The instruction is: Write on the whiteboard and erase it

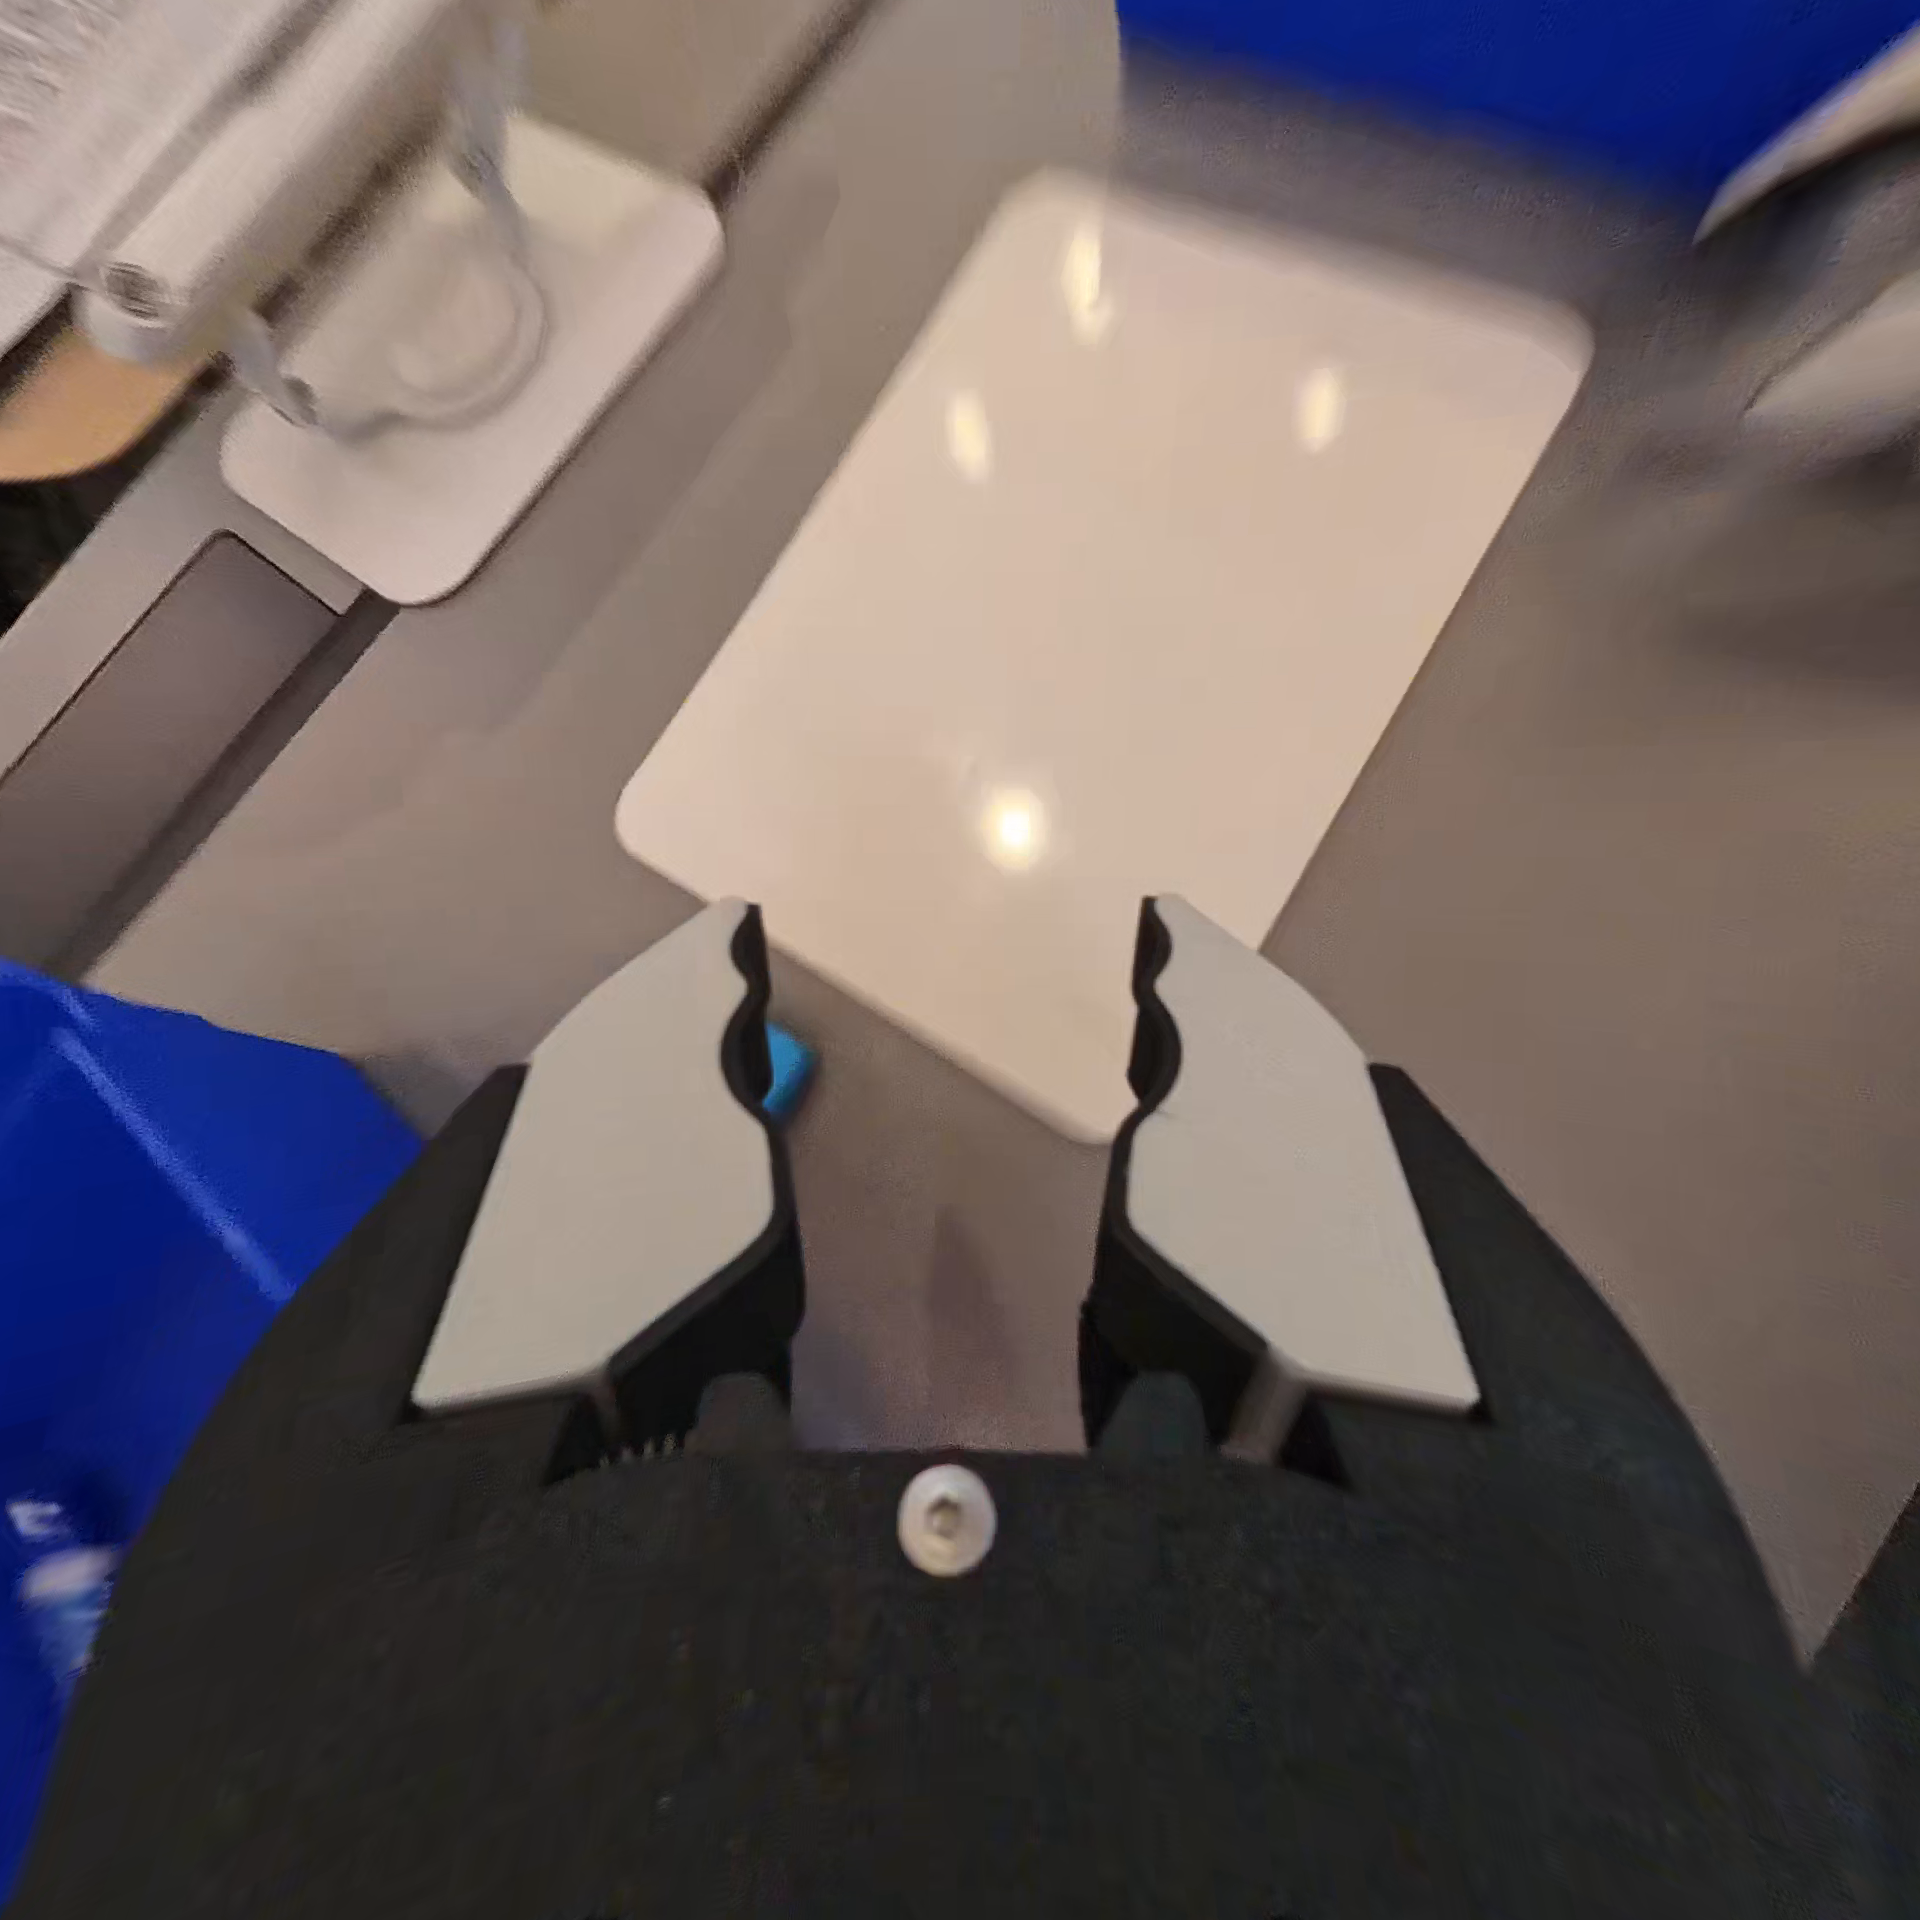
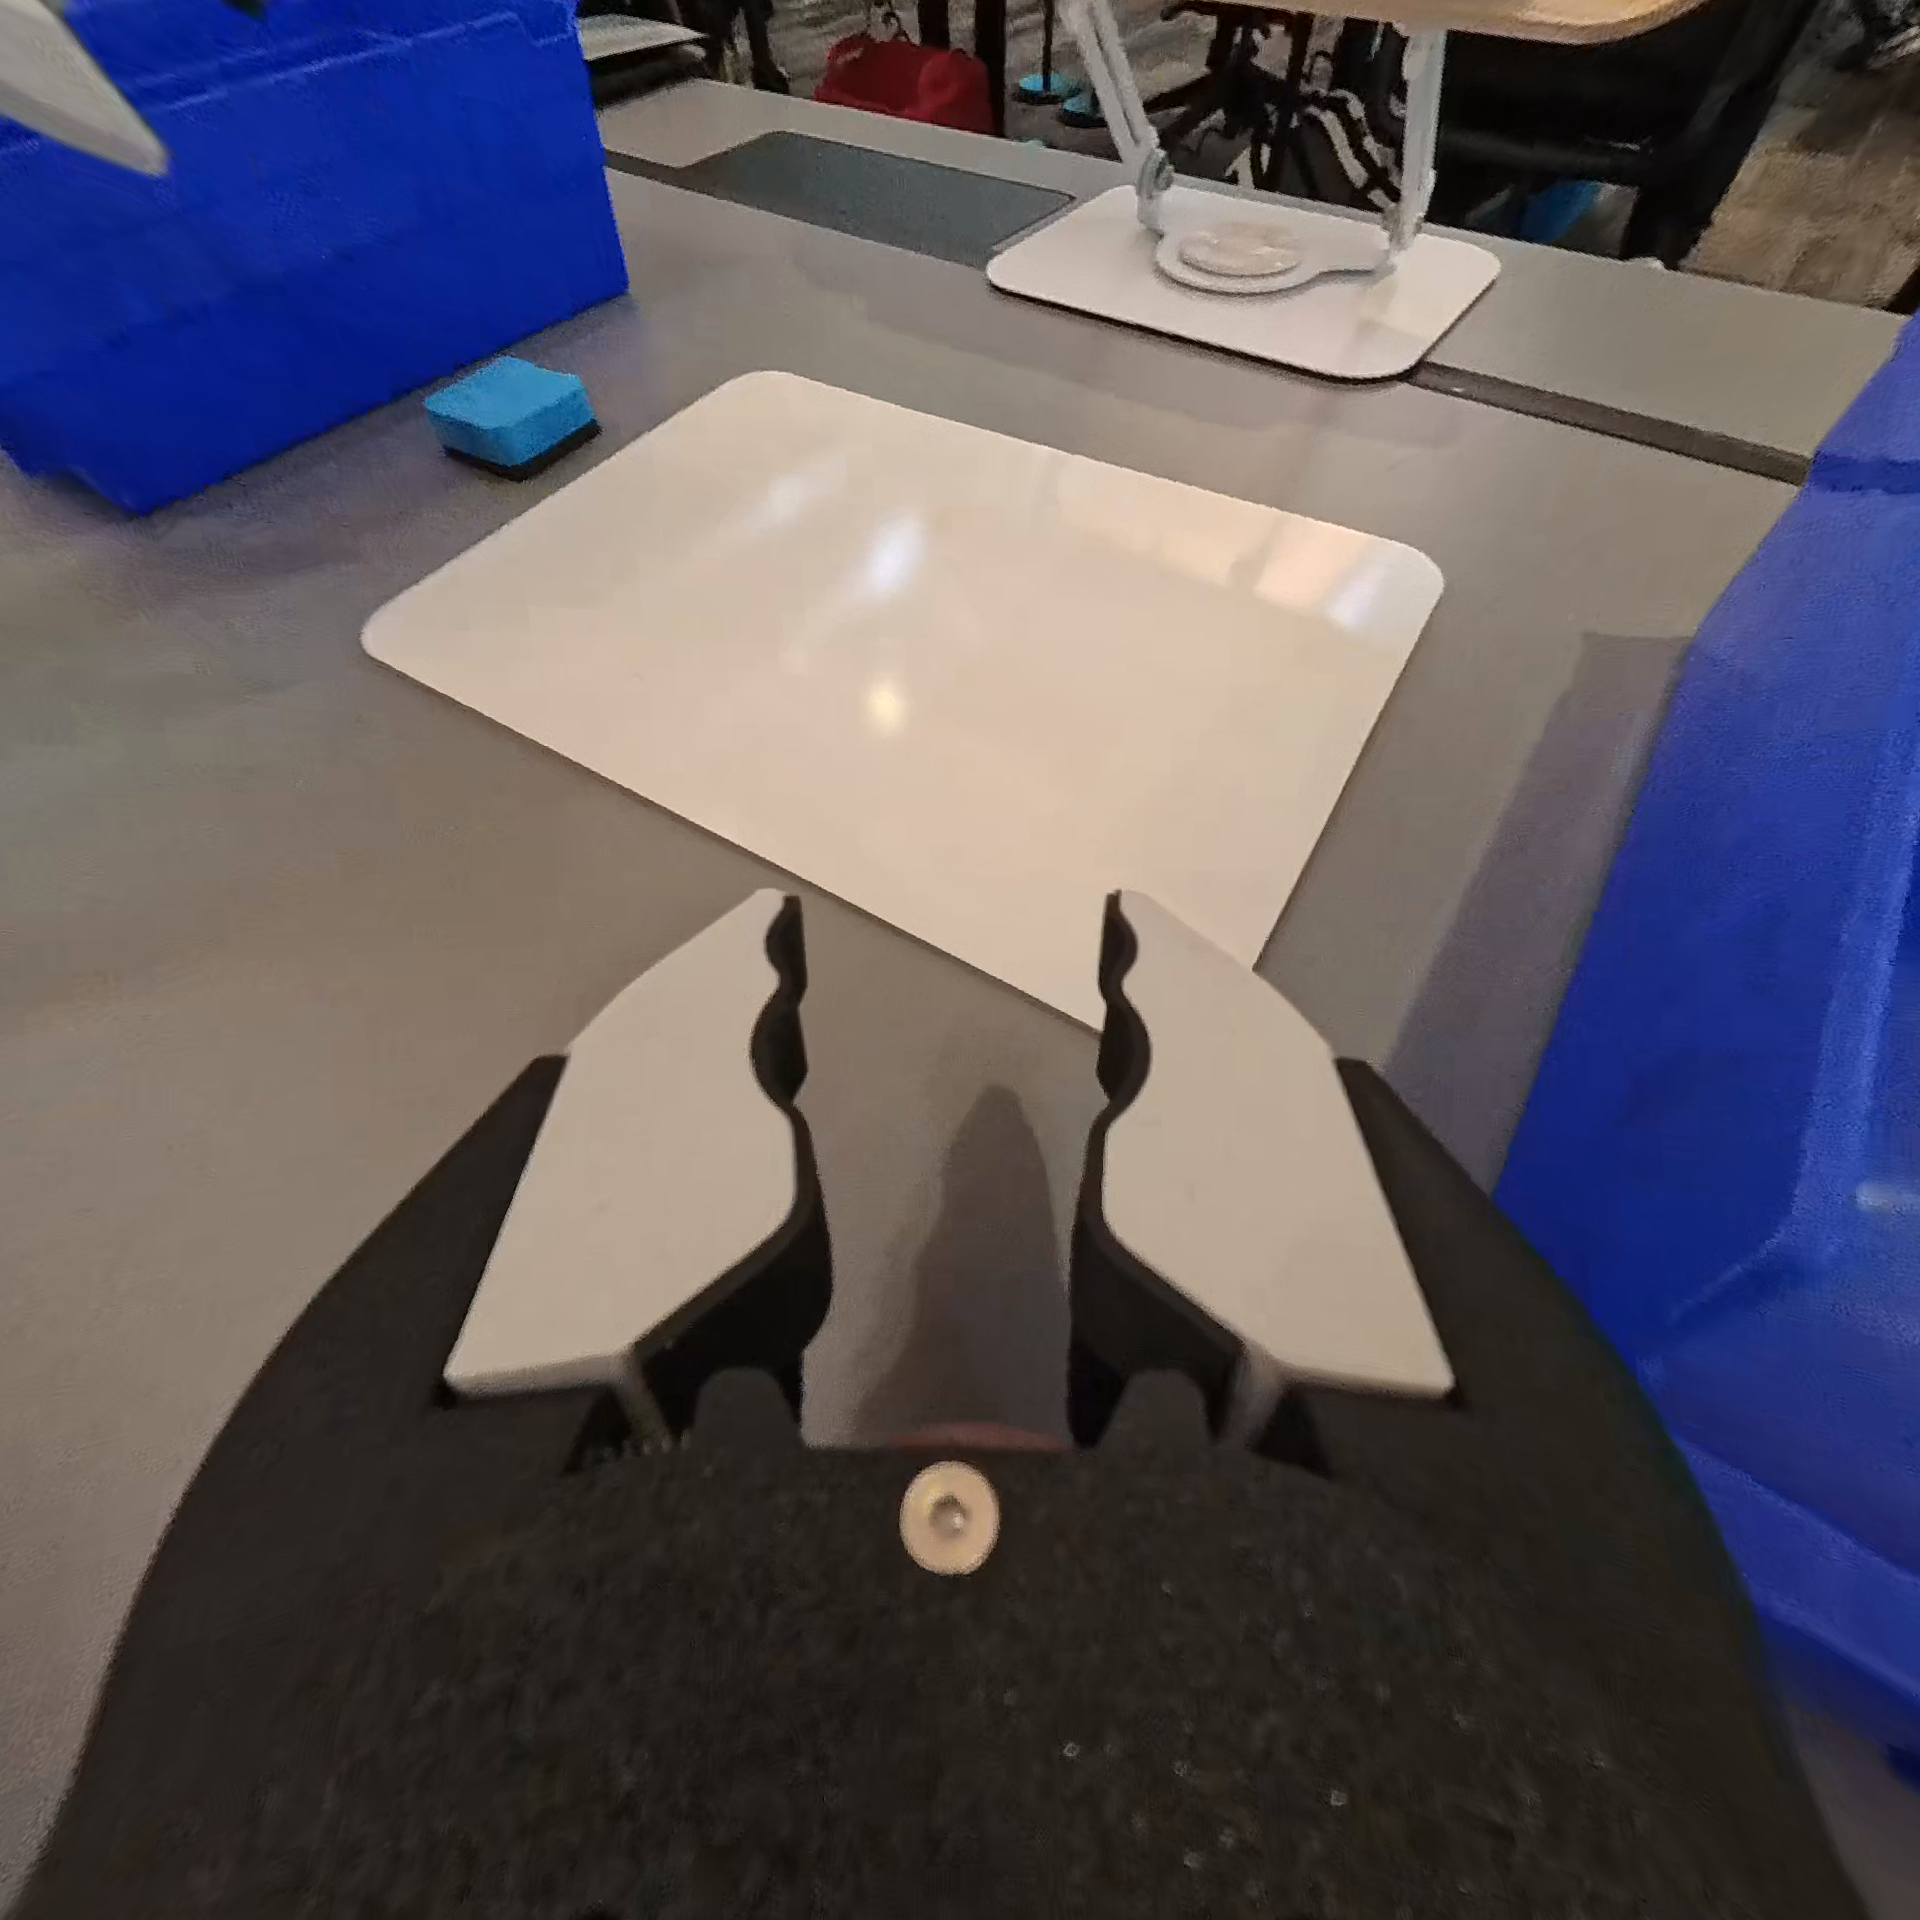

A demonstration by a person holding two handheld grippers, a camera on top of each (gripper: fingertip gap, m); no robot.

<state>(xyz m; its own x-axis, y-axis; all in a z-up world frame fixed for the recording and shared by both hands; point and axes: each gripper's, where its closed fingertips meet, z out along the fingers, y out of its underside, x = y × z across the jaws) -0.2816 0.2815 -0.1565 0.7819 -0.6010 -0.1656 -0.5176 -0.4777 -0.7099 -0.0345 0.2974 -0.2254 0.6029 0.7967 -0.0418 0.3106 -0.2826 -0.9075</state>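
A grey worktop (image 2: pixel 260 935) carries a blank whiteboard (image 2: pixel 914 665) mid-surface, its long axis across the right gripper (image 2: pixel 951 935), the blue eraser (image 2: pixel 511 414) off its far-left corner nearest the left gripper (image 1: pixel 951 935); both jaws wide, empty; no marker visible.

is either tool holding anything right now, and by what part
Nothing is held. The left tool and the right tool are both open and empty above the table; the eraser lies beside the blank whiteboard.
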